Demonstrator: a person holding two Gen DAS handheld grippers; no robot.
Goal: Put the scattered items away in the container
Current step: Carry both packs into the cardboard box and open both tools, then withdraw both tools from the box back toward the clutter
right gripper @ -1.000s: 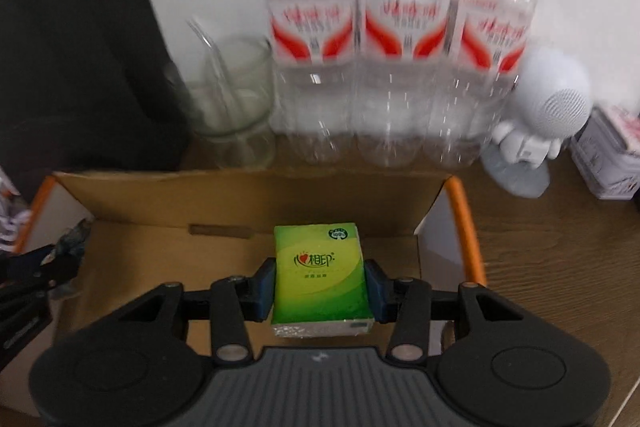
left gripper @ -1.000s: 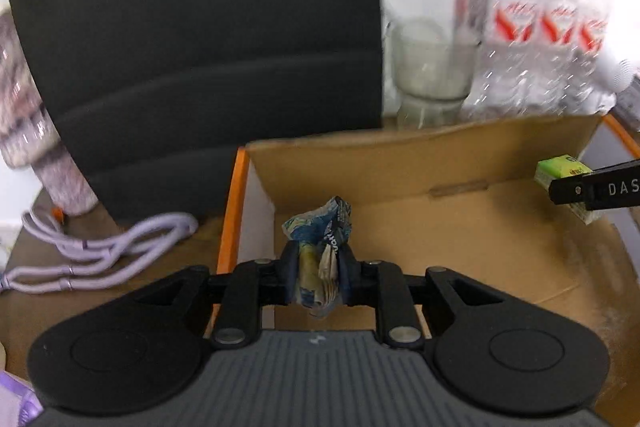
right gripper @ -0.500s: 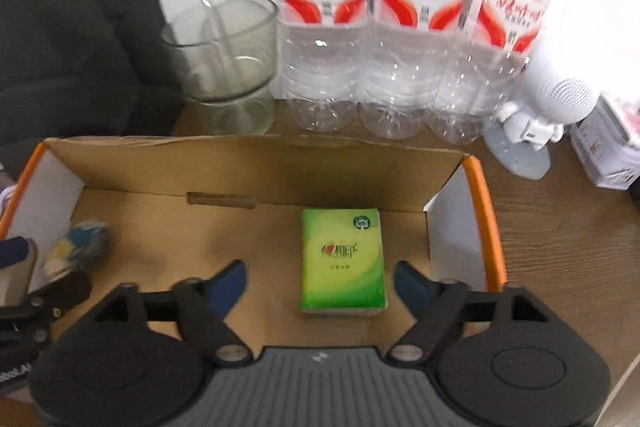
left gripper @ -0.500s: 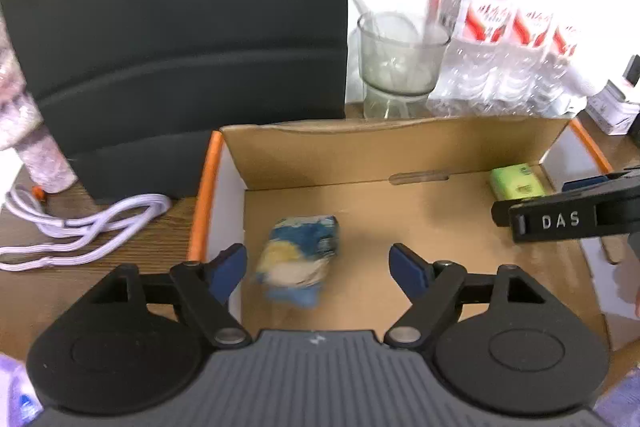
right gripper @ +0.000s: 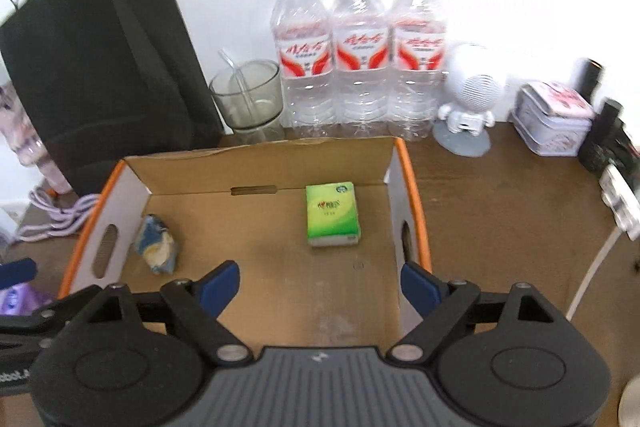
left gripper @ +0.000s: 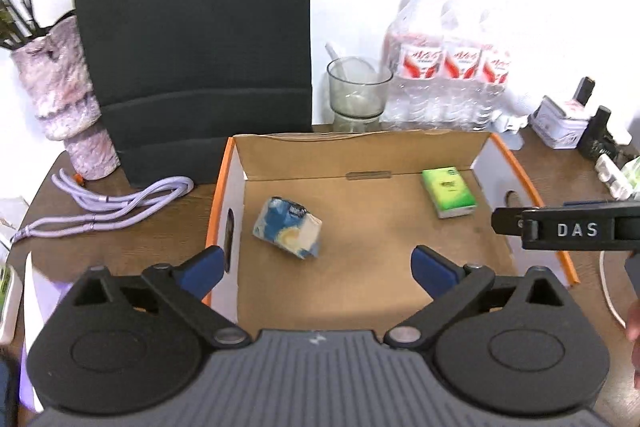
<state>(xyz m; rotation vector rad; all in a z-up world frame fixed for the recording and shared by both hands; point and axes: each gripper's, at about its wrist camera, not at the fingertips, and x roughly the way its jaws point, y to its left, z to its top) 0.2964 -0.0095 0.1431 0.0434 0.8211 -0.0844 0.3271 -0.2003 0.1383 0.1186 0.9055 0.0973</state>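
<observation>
- On the wooden surface (left gripper: 132,247) — the cardboard box (left gripper: 360,155), open-topped.
- Left gripper (left gripper: 316,269) and right gripper (right gripper: 320,285): jaws just spread wide, nothing between.
- Green tissue pack (right gripper: 331,213) — right floor.
- Blue packet (left gripper: 287,233), left.

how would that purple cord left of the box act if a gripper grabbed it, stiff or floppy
Probably floppy: the purple cord lies in loose loops on the table, so a grab would likely lift one strand while the rest trails. It looks light and thin, so it may slip or snag on the box edge.
</observation>
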